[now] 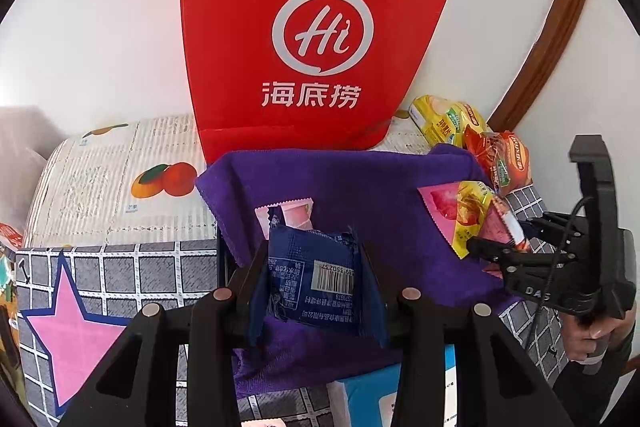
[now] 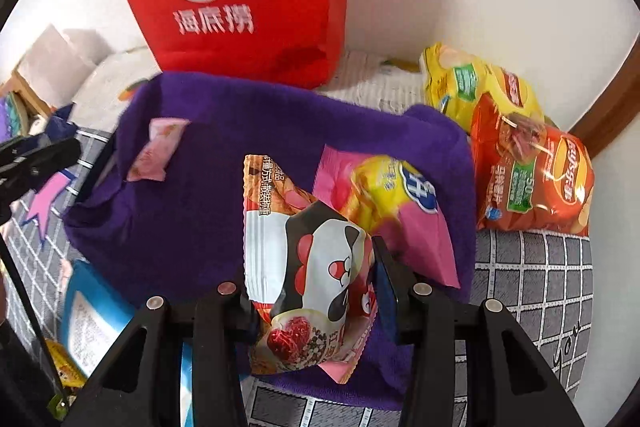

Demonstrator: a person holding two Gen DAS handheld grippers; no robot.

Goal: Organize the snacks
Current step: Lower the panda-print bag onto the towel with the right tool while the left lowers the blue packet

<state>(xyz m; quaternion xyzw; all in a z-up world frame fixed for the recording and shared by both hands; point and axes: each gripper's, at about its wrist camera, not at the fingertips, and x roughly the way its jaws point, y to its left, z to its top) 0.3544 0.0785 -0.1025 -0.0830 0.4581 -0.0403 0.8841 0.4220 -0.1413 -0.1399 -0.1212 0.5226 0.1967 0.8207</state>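
Note:
My left gripper (image 1: 316,267) is shut on a dark blue snack packet (image 1: 316,271) with a barcode, held over the purple cloth-lined container (image 1: 360,179). A small pink packet (image 1: 294,213) lies in the container behind it and also shows in the right wrist view (image 2: 158,149). My right gripper (image 2: 310,271) is shut on a panda-print snack bag (image 2: 316,267) above the purple cloth-lined container (image 2: 208,211). A pink and yellow bag (image 2: 384,199) lies in the container just beyond it. In the left wrist view the right gripper (image 1: 486,247) shows at the right.
A red Haidilao bag (image 1: 312,27) stands against the wall behind the container. Yellow (image 2: 468,87) and orange (image 2: 532,179) chip bags lie at the right. A blue-white pack (image 2: 92,311) lies at the near left. A grid-patterned cloth (image 2: 532,287) covers the surface.

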